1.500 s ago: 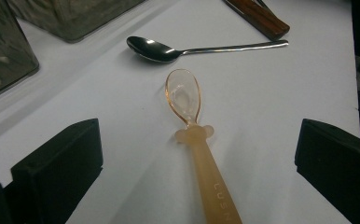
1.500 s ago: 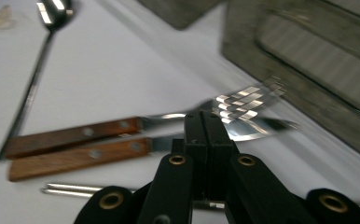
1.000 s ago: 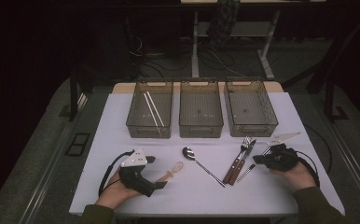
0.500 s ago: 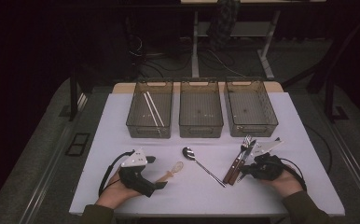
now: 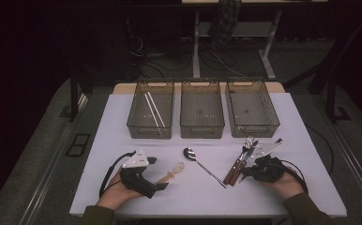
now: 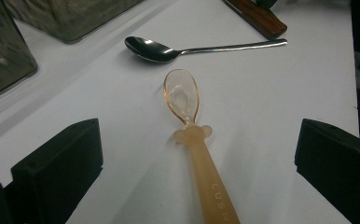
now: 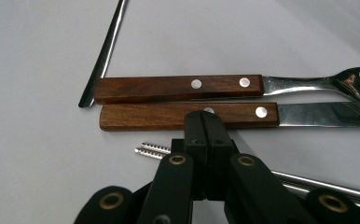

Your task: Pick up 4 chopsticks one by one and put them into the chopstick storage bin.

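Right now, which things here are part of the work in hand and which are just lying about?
In hand:
left gripper, open around plastic spoon
right gripper, shut, at wooden-handled knife

Lying about:
metal spoon
fork
three bins
chopsticks

Both grippers were black. The left gripper (image 5: 162, 186) carried a grey three-cornered plate on top and a black cable that looped beside it. The right gripper (image 7: 205, 122) had linked black arms with round brass-coloured pivots. The person's sleeves were dark olive.
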{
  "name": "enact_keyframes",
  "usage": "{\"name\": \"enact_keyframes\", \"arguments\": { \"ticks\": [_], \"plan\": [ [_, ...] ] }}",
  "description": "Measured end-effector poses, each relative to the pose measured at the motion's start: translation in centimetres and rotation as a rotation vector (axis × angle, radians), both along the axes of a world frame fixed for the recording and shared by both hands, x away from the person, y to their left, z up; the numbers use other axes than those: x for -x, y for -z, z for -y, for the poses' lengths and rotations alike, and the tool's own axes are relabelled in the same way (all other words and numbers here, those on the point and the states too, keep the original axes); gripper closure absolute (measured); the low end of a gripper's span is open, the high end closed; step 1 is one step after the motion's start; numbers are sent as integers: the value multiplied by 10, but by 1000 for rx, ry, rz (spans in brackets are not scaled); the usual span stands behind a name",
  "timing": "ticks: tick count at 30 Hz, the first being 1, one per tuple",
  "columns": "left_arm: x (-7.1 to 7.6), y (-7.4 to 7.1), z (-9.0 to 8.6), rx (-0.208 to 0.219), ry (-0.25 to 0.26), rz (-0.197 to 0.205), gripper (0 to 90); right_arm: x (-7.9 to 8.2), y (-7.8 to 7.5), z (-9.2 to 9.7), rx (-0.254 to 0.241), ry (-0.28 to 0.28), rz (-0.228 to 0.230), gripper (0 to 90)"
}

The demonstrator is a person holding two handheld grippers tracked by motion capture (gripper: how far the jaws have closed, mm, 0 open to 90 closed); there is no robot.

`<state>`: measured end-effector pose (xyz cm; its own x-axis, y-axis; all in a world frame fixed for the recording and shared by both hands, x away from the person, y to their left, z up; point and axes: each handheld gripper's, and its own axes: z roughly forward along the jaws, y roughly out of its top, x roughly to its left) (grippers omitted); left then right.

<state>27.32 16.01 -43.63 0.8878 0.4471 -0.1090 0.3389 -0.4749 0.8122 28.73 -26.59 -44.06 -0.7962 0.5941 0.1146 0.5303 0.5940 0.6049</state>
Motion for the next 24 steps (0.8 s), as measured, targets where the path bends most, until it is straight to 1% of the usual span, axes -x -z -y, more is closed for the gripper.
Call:
{"name": "enact_keyframes", "arguments": {
  "ticks": [5,16,24],
  "plan": [
    [0,0,0,2,1,1,0,2,0,0,7,2,-7,897],
    [0,0,0,1,1,1,0,5,0,1,13,-4,-4,897],
    [0,0,0,1,2,1,0,10,0,4,15,-3,-10,897]
  ]
}}
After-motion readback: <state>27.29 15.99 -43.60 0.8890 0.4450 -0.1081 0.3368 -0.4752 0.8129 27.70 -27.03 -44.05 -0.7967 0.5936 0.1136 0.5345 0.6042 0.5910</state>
